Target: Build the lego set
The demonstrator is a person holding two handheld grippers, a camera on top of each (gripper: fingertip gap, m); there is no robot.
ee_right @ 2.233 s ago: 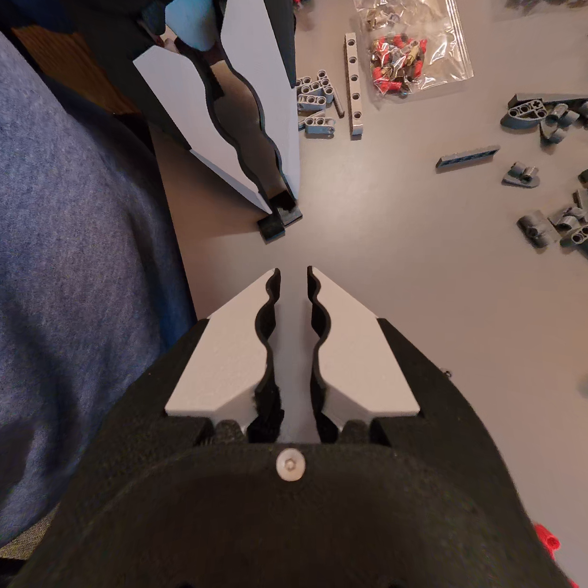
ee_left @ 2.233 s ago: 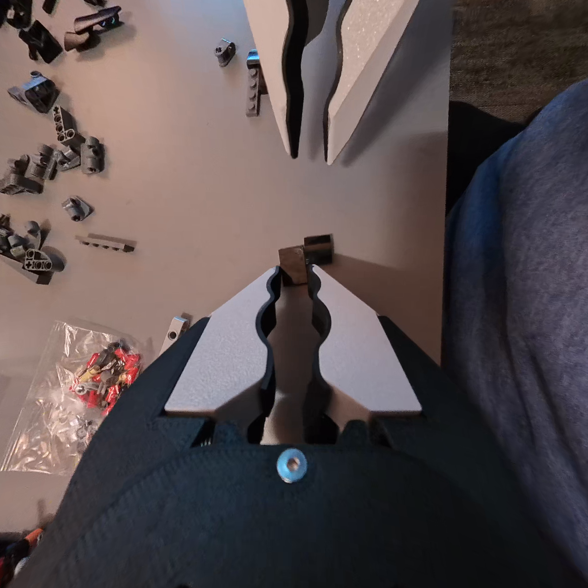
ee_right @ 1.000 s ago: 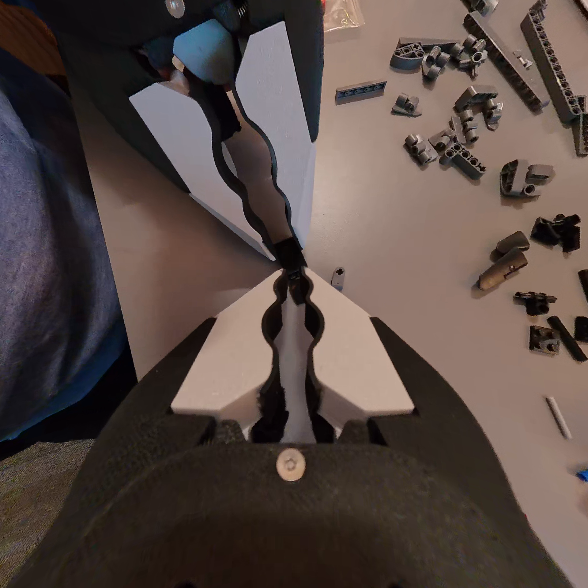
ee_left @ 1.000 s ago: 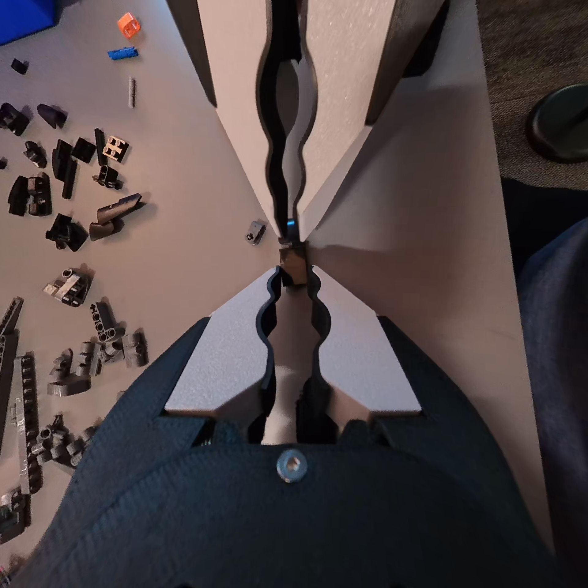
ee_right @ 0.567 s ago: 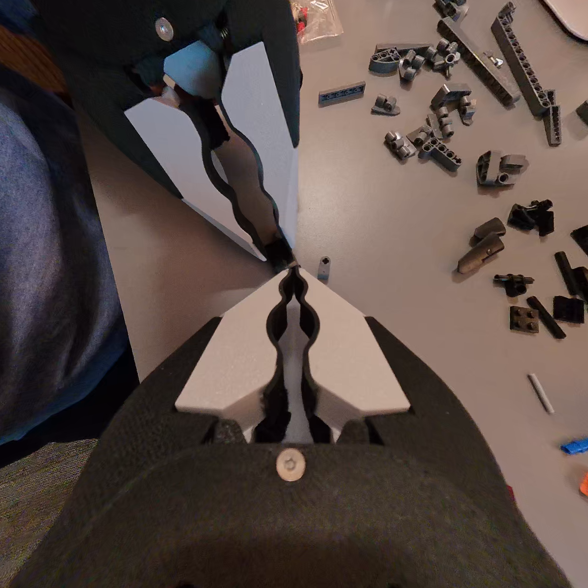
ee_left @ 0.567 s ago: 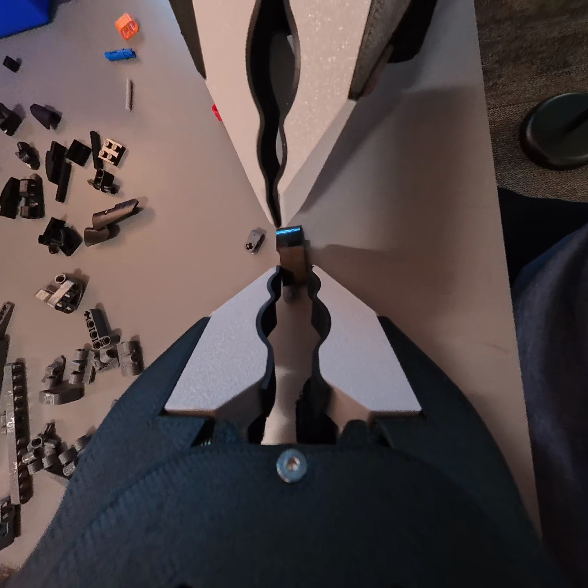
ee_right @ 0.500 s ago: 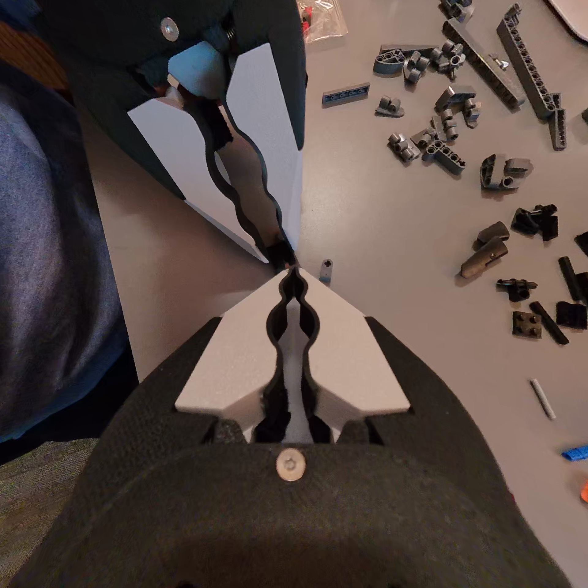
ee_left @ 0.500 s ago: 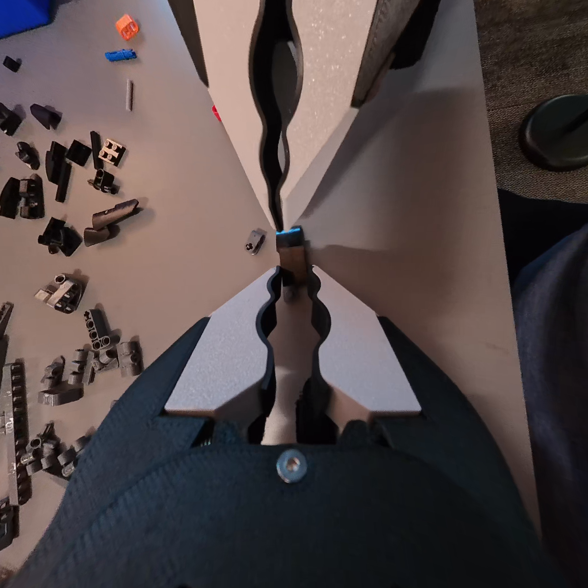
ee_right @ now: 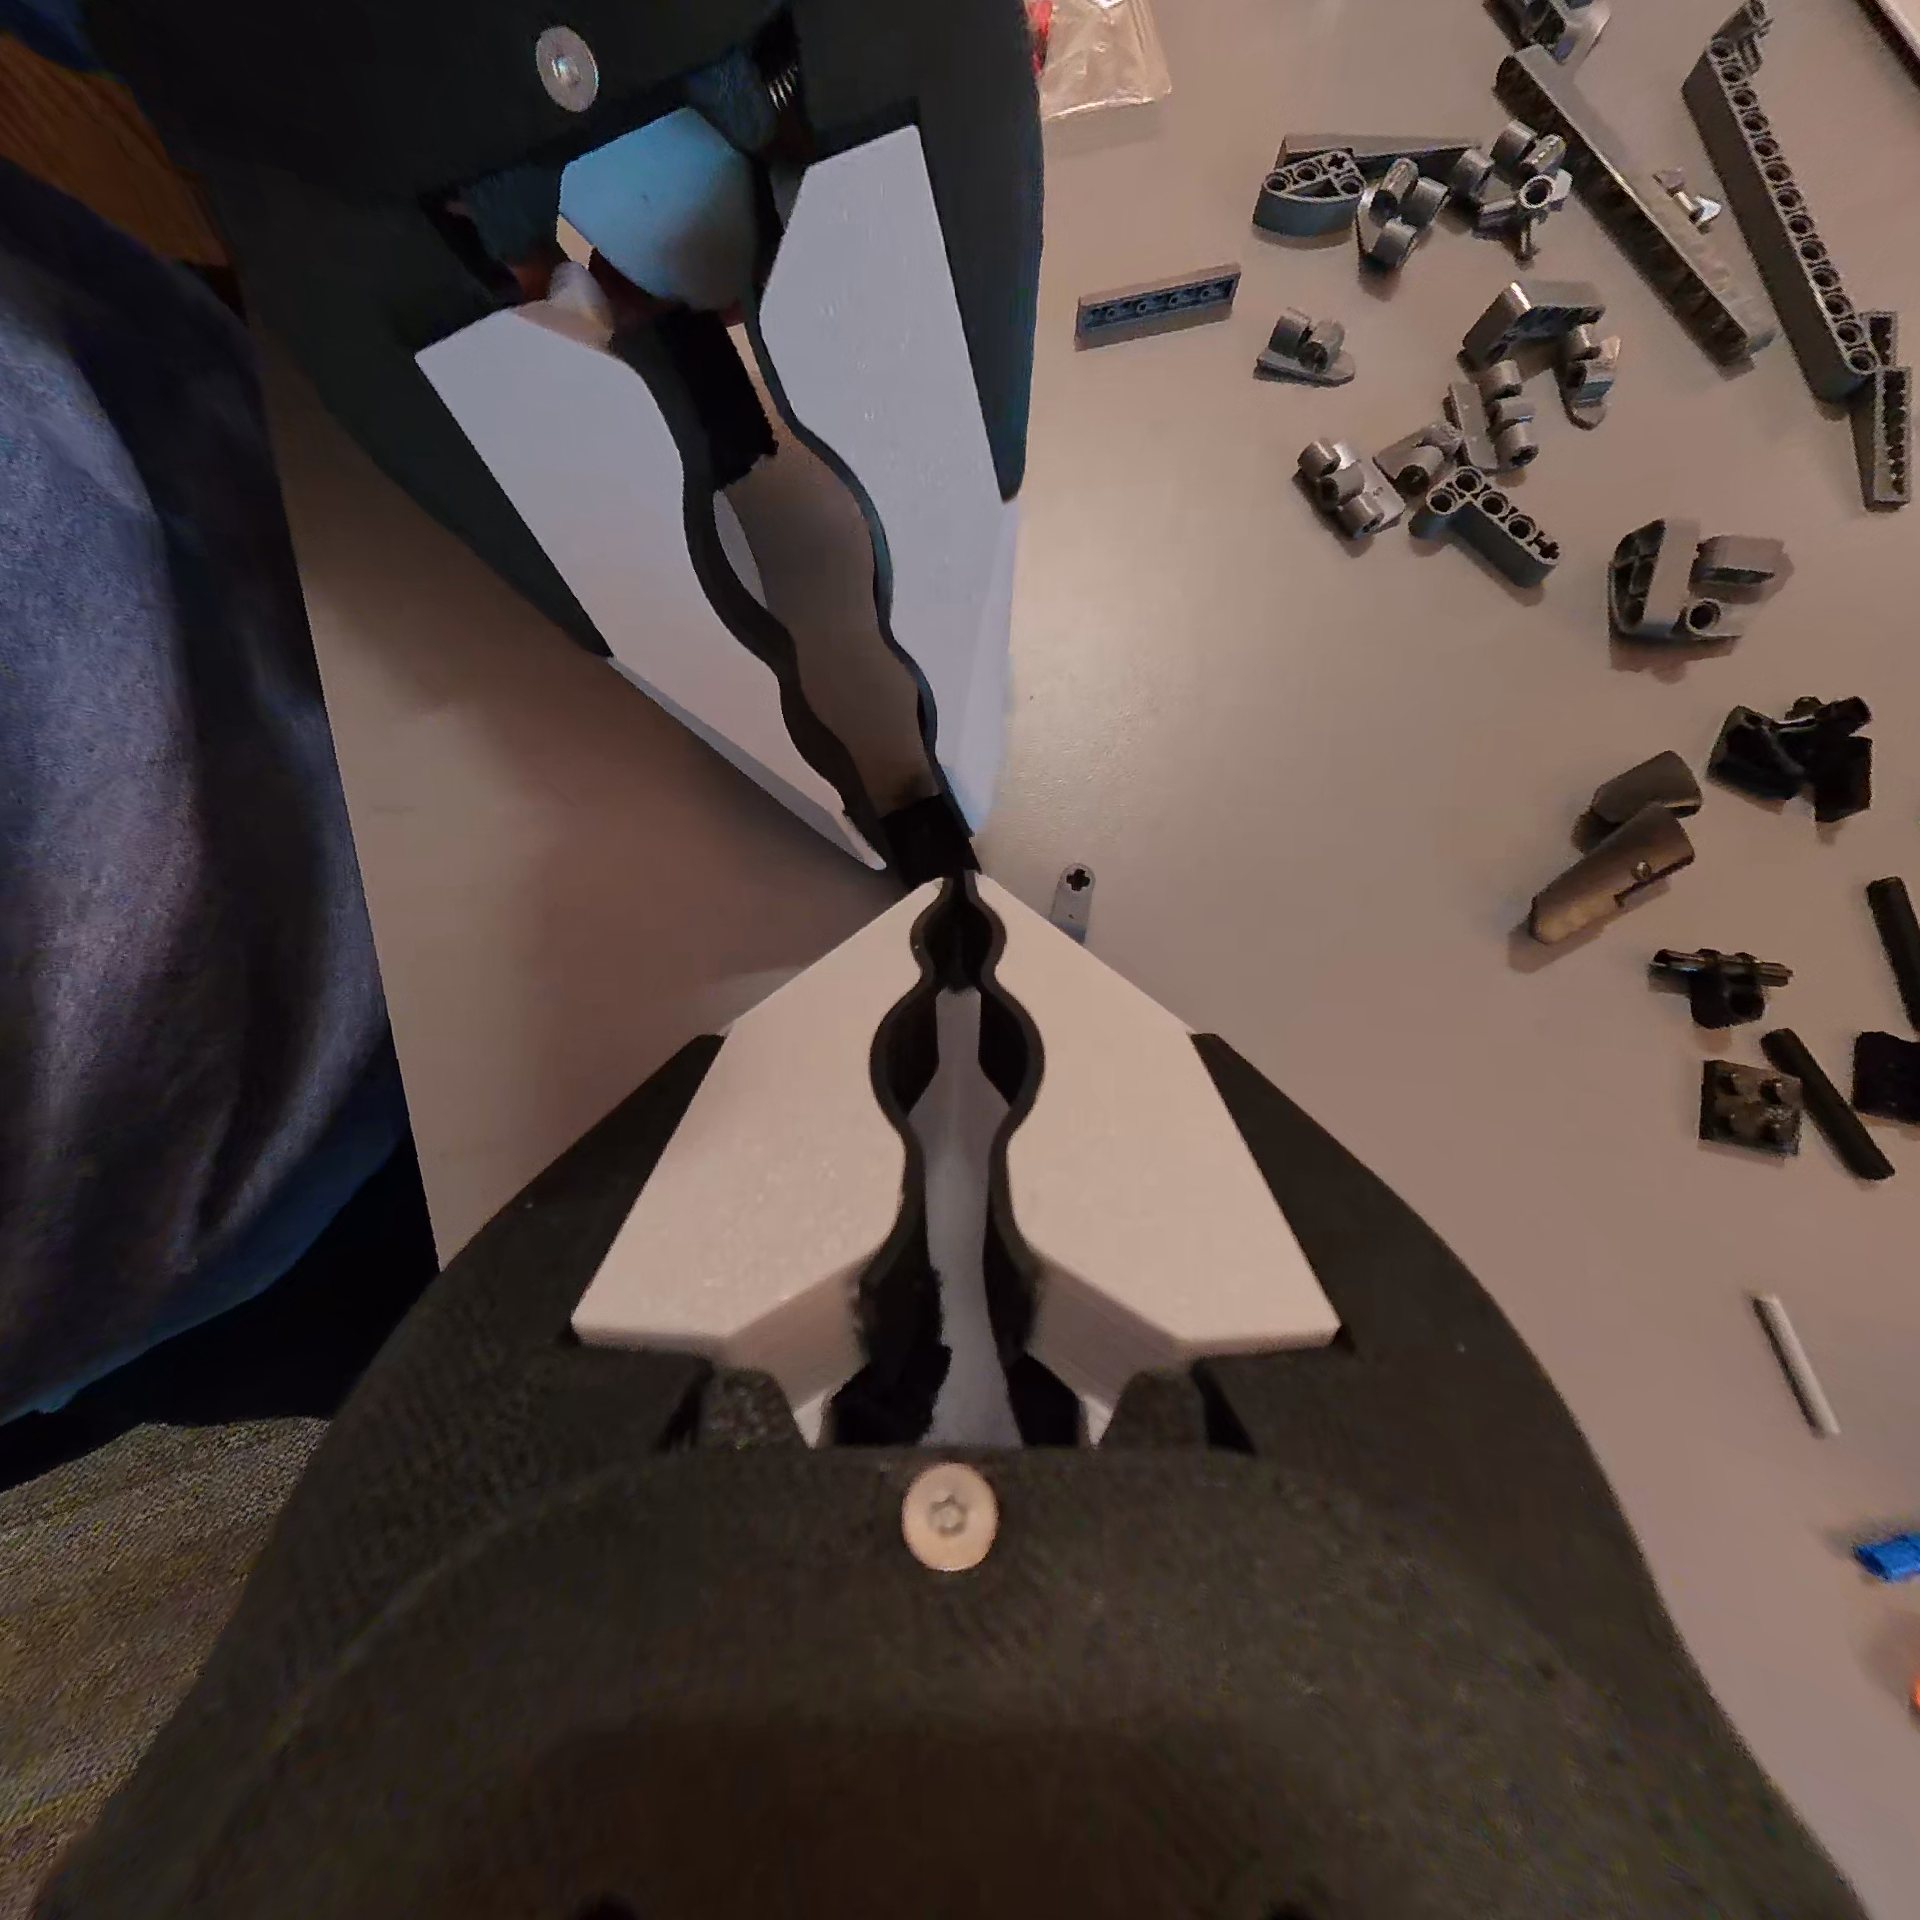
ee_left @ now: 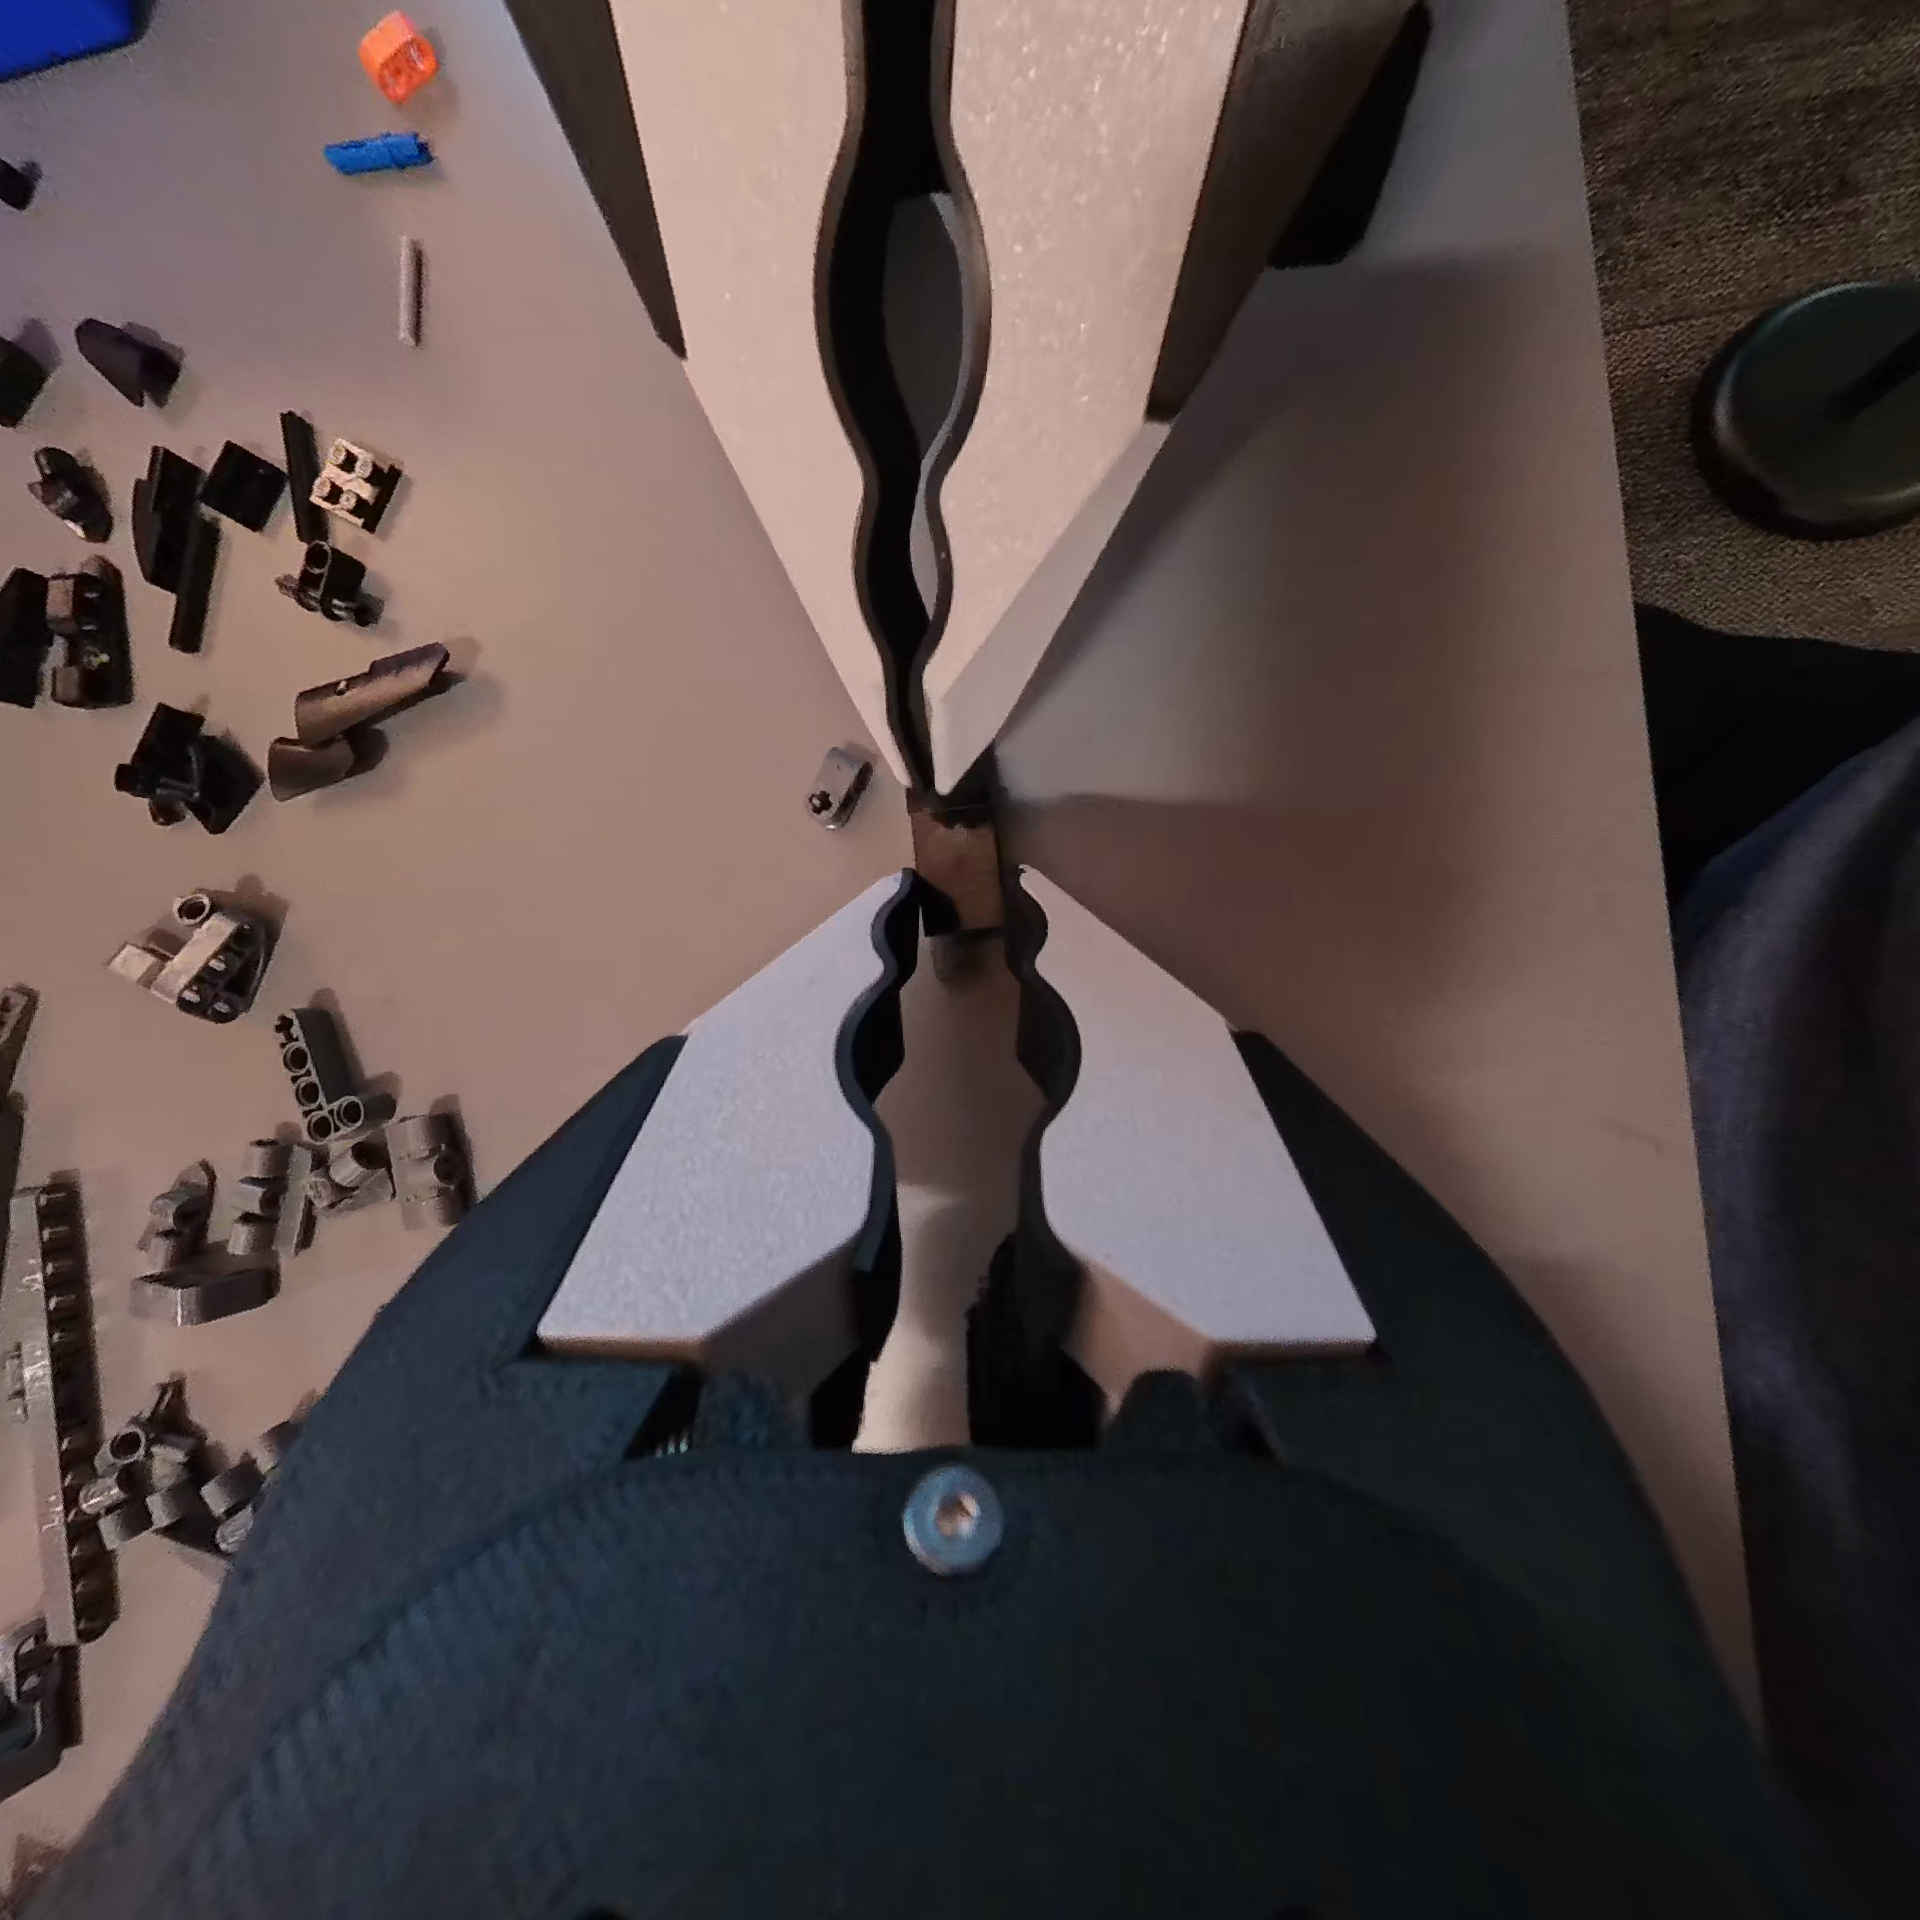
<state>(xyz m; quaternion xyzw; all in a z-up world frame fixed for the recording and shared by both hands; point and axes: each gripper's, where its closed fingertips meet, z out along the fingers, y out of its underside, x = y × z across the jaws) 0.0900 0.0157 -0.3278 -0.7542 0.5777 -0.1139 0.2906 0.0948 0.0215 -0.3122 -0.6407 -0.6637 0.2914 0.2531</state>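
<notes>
A small black lego piece [ee_left: 958, 862] sits pinched between the fingertips of my left gripper [ee_left: 961, 896], held just above the grey table [ee_left: 1299, 935]. My right gripper [ee_left: 933, 771] comes in from the top of the left wrist view, shut, with its tips touching the far end of the piece. In the right wrist view my right gripper [ee_right: 956, 885] is shut tip to tip. The left gripper [ee_right: 920, 821] comes from the top there, and the black piece [ee_right: 920, 831] sits in its tips. I cannot tell whether the right tips pinch anything.
A small grey connector [ee_left: 840, 787] lies beside the tips and also shows in the right wrist view [ee_right: 1073, 902]. Several loose grey and black pieces [ee_right: 1475, 468] and long beams [ee_right: 1787, 229] spread over the table. The table edge and a person's blue-clothed lap [ee_left: 1818, 1143] are close by. Left and right tips are no more than a few centimetres apart.
The right gripper went from open and apart to shut and tip to tip with the left. In the last half second its tips moved onto the far end of the black piece.
</notes>
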